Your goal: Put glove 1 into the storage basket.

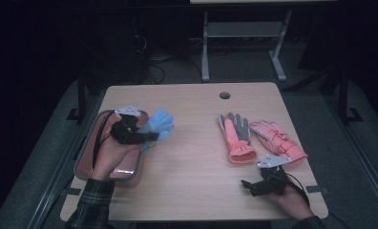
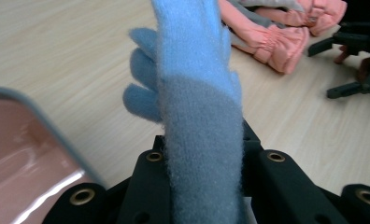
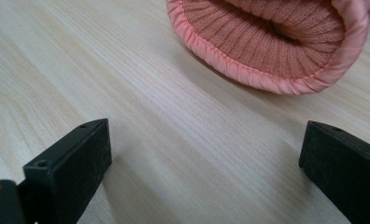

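Note:
A fuzzy light-blue glove (image 1: 160, 124) hangs just right of the tray, and my left gripper (image 1: 148, 135) is shut on its cuff end. In the left gripper view the blue glove (image 2: 197, 93) rises from between the black jaws of the left gripper (image 2: 202, 154), fingers curled to the left. Two pink gloves lie at the right of the table, one grey-palmed (image 1: 237, 136) and one palm down (image 1: 278, 140). My right gripper (image 1: 248, 187) rests near the front edge, open and holding nothing. In the right gripper view the right gripper (image 3: 206, 154) faces the ribbed cuff of a pink glove (image 3: 267, 42).
A shallow pink tray with a grey rim (image 1: 84, 145) sits at the table's left edge under the left hand; its corner (image 2: 43, 130) appears in the left gripper view. A cable hole (image 1: 225, 95) is at the back of the table. Bare wood (image 1: 192, 162) lies between the hands.

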The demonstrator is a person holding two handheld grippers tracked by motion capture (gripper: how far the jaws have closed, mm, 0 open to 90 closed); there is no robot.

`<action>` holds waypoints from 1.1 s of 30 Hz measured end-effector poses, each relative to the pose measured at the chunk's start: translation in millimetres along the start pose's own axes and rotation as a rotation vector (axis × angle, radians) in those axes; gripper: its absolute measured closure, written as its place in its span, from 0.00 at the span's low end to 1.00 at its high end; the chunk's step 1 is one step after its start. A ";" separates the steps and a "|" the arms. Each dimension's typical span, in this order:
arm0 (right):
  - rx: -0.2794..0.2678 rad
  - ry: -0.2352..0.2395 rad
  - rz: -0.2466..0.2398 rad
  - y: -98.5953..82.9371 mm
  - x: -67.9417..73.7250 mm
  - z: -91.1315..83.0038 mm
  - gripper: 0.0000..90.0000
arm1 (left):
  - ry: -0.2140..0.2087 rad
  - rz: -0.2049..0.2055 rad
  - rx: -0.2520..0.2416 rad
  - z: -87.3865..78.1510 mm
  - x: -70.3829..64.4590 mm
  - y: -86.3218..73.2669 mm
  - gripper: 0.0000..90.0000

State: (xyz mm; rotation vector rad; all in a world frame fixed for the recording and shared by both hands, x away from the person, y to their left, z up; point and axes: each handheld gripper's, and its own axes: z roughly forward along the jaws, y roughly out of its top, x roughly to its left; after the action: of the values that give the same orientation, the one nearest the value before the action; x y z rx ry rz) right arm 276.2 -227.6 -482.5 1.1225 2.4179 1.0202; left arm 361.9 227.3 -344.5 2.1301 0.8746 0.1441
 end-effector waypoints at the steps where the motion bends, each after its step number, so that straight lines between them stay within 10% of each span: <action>1: 0.000 0.000 0.000 0.0 0.0 0.0 0.02 | 0.003 -0.014 -0.006 -2.1 1.6 -1.1 0.82; 18: 0.001 0.000 -0.002 0.0 -0.2 -0.1 0.02 | 0.146 -0.115 -0.010 -32.0 51.5 -28.3 0.81; 33: 0.001 0.000 -0.002 0.0 -0.2 0.0 0.02 | 0.186 -0.187 0.095 -4.1 91.6 -54.0 0.81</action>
State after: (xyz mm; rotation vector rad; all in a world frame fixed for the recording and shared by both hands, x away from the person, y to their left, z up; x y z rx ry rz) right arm 276.3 -227.8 -482.5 1.1199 2.4187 1.0186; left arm 400.2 311.1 -397.7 2.1327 1.2059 0.2101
